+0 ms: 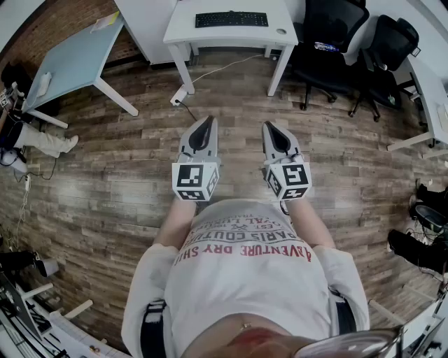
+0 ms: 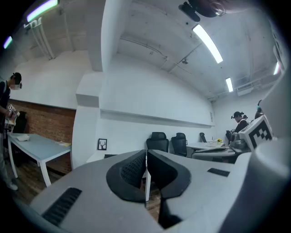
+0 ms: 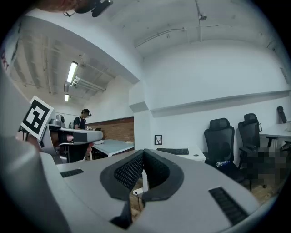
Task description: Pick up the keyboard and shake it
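Over the floor (image 1: pixel 133 175), left gripper (image 1: pixel 208 120) and right gripper (image 1: pixel 269 126) hover level, jaws closed, empty. Keyboard (image 1: pixel 231 19) lies on the desk (image 1: pixel 183 29) ahead.

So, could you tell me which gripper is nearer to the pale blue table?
Left. The left gripper is held over the floor, right of and below the pale blue table in the head view; the right gripper sits beside it, farther right.

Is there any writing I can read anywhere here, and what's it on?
"ADVENTURE DRY SH...": red, upside down, on the person's T-shirt.
"PARIS COUTURE": on the same T-shirt.
Smaller T-shirt lines: too blurred to read.
Keyboard keys: too small.
Left gripper and right gripper markers: patterns, no words.
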Action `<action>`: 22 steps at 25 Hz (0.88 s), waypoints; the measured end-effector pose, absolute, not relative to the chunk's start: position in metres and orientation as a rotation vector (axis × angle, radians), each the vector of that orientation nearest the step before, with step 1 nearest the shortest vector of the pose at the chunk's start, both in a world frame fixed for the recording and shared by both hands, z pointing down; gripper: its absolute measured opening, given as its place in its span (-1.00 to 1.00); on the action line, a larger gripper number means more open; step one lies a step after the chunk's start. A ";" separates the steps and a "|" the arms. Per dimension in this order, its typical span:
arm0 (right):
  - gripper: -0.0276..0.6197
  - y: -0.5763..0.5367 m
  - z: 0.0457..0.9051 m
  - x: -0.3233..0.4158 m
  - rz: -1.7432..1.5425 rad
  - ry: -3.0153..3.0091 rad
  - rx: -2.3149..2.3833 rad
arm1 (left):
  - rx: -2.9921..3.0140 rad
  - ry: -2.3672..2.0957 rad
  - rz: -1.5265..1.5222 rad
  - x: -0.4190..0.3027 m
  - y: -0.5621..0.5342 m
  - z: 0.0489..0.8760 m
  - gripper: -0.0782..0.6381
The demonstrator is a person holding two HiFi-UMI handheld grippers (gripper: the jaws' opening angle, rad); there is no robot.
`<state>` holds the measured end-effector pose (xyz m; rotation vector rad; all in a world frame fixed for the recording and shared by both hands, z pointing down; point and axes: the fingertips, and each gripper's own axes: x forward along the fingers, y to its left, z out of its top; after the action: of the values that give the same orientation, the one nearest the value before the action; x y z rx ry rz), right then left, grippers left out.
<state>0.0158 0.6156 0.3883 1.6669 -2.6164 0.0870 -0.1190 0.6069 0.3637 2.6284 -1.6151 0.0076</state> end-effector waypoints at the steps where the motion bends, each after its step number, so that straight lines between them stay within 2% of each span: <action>1: -0.84 0.616 0.389 0.015 0.086 -2.617 1.664 | 2.628 -1.620 0.010 -0.120 0.607 0.364 -0.70; 12: -0.84 0.620 0.397 -0.002 0.100 -2.577 1.688 | 2.633 -1.601 0.025 -0.138 0.611 0.373 -0.70; 22: -0.84 0.607 0.425 -0.039 0.190 -2.525 1.761 | 2.625 -1.577 0.059 -0.187 0.597 0.401 -0.70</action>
<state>-0.0387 0.6069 0.4246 1.7607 -2.5247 0.1899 -0.1871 0.5973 0.4013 2.6249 -1.5768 0.0590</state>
